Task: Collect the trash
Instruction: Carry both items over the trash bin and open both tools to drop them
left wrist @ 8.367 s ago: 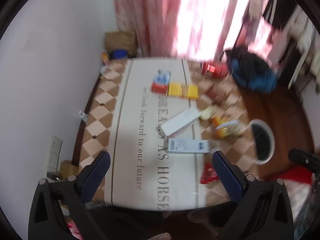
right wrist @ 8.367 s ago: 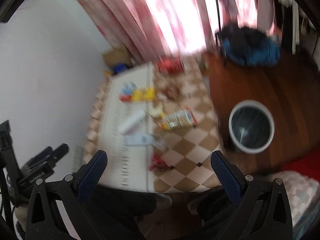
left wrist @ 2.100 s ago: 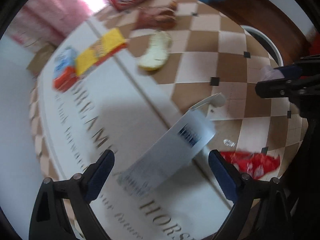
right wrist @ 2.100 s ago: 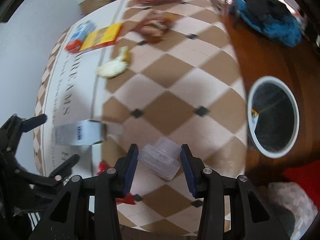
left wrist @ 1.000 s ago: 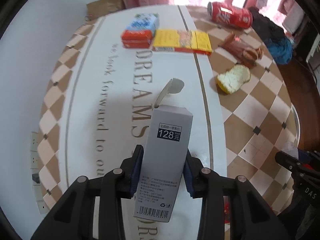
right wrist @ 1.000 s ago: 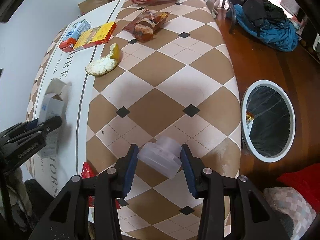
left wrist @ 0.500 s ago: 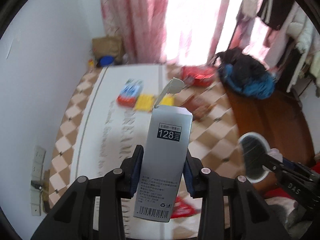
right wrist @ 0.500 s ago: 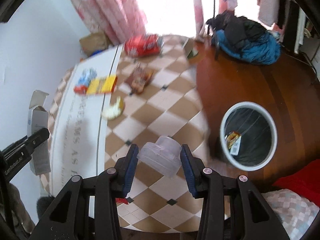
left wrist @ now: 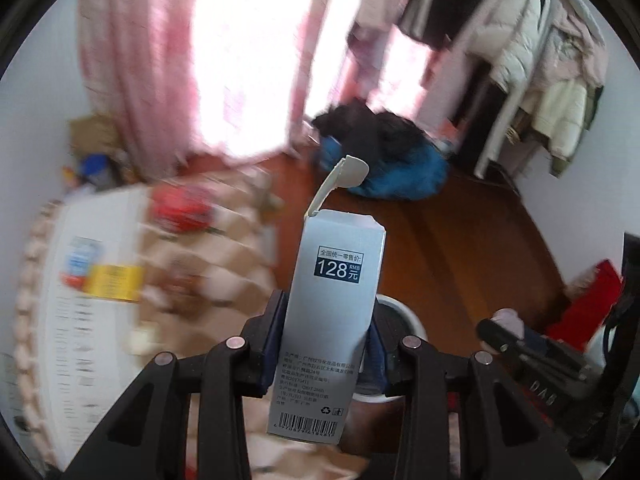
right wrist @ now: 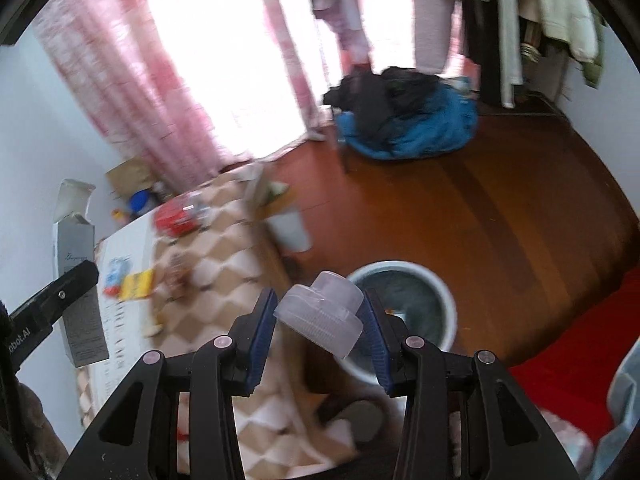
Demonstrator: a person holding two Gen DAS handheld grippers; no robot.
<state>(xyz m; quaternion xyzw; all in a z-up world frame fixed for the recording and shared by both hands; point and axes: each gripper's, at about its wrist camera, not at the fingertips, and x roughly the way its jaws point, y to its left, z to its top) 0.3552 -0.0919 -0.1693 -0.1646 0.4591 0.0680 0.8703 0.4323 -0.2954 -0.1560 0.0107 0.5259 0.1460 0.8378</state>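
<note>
Both loads lifted off table [right wrist: 132, 240]: left claw [left wrist: 326, 346] pinching carton [left wrist: 334, 280], right claw [right wrist: 320, 330] pinching plastic cap [right wrist: 320, 312]; bin [right wrist: 444, 300] now ahead, drop imminent.

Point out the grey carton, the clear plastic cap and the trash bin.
grey carton [left wrist: 334, 320]: left wrist view, front panel.
clear plastic cap [right wrist: 320, 312]: right wrist view, ribbed side.
trash bin [right wrist: 446, 292]: right wrist view, right rim.

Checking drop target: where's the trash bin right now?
On the wood floor beside the table: the trash bin sits just behind the right gripper and its clear plastic cup; left view mostly hides it.
</note>
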